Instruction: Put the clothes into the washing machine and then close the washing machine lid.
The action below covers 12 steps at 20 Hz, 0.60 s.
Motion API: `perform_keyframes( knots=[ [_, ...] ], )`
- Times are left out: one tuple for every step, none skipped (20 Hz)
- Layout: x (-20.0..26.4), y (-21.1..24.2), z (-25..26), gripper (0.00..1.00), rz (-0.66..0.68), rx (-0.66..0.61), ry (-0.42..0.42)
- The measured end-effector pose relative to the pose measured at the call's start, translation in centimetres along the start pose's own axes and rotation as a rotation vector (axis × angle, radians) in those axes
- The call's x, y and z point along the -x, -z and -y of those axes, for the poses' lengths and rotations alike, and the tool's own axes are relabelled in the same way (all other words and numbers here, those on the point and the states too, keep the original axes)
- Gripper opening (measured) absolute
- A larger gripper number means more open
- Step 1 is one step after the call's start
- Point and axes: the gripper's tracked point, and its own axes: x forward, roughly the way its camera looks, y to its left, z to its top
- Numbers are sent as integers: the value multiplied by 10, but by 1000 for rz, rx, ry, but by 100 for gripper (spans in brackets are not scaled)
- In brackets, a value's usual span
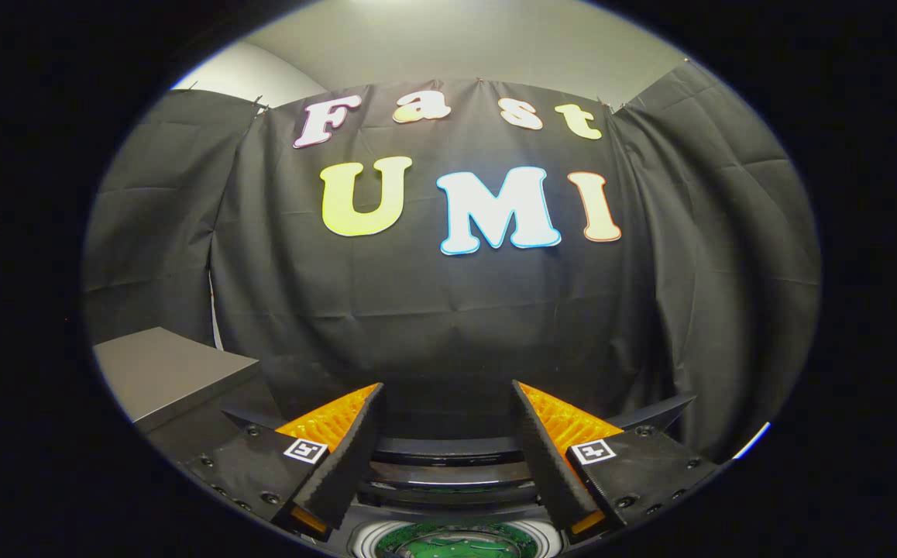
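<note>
A black cloth wall [448, 310] is hanging across the whole back of the booth, draped in soft folds, with a pale ceiling [456, 39] showing above its top edge. The claw [448, 399] is being held level, facing that cloth squarely, so its view is looking out across the booth rather than down. Its two fingers [344, 457] are standing spread, with a wide gap between the tips, and they are pinching nothing; only dark cloth is showing through the gap.

Off to the left of the fingers, a grey flat-topped surface [162, 372], seemingly a box or cabinet top, is sitting against the cloth wall, its near corner pointing toward the left finger.

Directly under and between the fingers, the washing machine [448, 473] is lying low and close. Its dark curved rim is running from one finger to the other, just beyond the finger bases, with a thin bright line of reflected light along it. Lower still, between the finger roots, a round white-ringed opening [452, 542] is showing something green inside; whether that is cloth or part of the drum cannot be told. The claw is hovering above this opening without touching the machine.

A small square black-and-white marker [305, 450] is sitting on each finger's base
</note>
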Motion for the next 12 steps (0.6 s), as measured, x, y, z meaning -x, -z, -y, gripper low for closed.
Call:
perform_keyframes(
  knots=[
    [3,1,0,98,-4,0,2],
    [7,2,0,98,-7,0,4],
    [10,3,-1,98,-9,1,6],
    [14,4,-1,98,-12,2,7],
    [19,7,-1,98,-16,3,9],
    [24,8,-1,98,-19,4,11],
    [28,12,-1,98,-25,5,13],
    [33,14,0,98,-31,6,15],
    [37,16,-1,98,-36,6,18],
    [42,18,-1,98,-42,5,22],
    [46,21,-1,98,-48,5,27],
    [52,24,-1,98,-54,6,32]
  ],
)
